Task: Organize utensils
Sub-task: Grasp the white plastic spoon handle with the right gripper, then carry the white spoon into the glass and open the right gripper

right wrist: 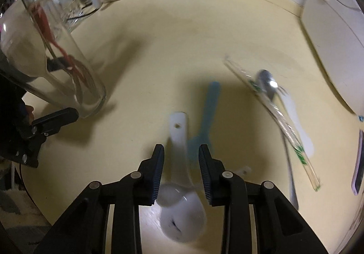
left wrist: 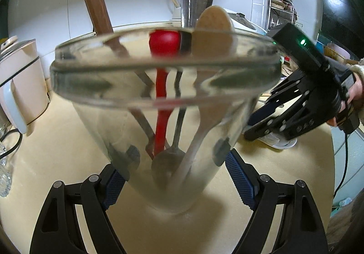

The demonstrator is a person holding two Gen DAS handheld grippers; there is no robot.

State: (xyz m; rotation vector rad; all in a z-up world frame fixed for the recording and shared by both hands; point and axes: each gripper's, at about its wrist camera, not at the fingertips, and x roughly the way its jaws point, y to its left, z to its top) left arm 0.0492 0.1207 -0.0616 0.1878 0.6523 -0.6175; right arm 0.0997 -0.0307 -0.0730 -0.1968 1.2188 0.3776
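We see a cream-yellow tabletop, a clear glass holding a red spoon, a white spoon, a teal spatula, and black grippers with blue ribbed pads.

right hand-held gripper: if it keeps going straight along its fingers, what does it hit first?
Most likely the white spoon, which lies between the fingers of the right hand-held gripper; its handle runs up through the gap. The blue spoon sits just right of it. Depth is unclear, and the pads don't look pressed on it yet.
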